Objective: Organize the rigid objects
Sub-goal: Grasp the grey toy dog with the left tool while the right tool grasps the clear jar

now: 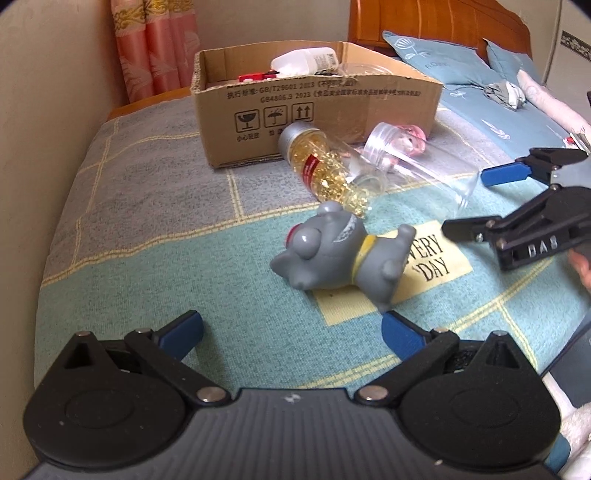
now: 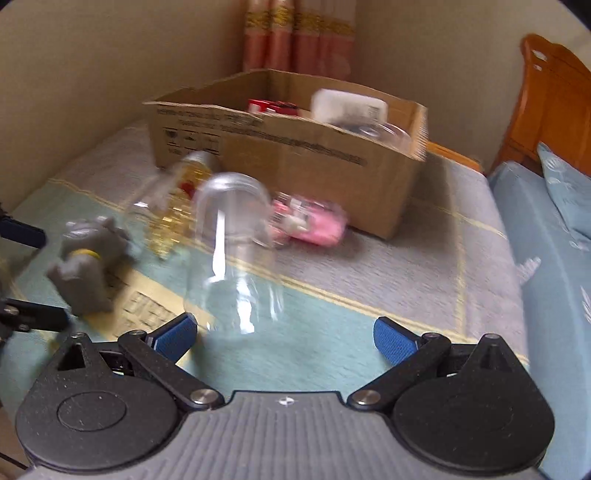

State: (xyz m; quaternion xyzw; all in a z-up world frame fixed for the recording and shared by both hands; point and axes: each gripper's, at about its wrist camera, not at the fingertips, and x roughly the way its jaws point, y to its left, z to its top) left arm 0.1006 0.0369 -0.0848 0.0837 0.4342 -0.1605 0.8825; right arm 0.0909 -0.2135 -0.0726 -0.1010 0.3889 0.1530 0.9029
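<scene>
A grey toy figure (image 1: 332,254) lies on its side on the bed cover, just beyond my open left gripper (image 1: 291,328). Behind it lie a bottle of gold capsules (image 1: 321,170), a clear plastic jar (image 1: 417,166) and a pink toy (image 1: 410,142). In the right wrist view the clear jar (image 2: 232,243) lies straight ahead of my open right gripper (image 2: 284,338), with the grey toy (image 2: 86,254) to its left and the pink toy (image 2: 310,221) behind. The right gripper (image 1: 469,199) also shows at the left wrist view's right edge, empty. An open cardboard box (image 1: 314,110) holds a white bottle (image 1: 306,61).
The box (image 2: 295,158) stands near the wall and a pink curtain (image 1: 155,48). A wooden headboard (image 1: 424,22) and blue pillows (image 1: 443,62) lie to the right. A crumpled grey cloth (image 1: 504,94) rests on the blue bedding. The right wrist view is motion-blurred.
</scene>
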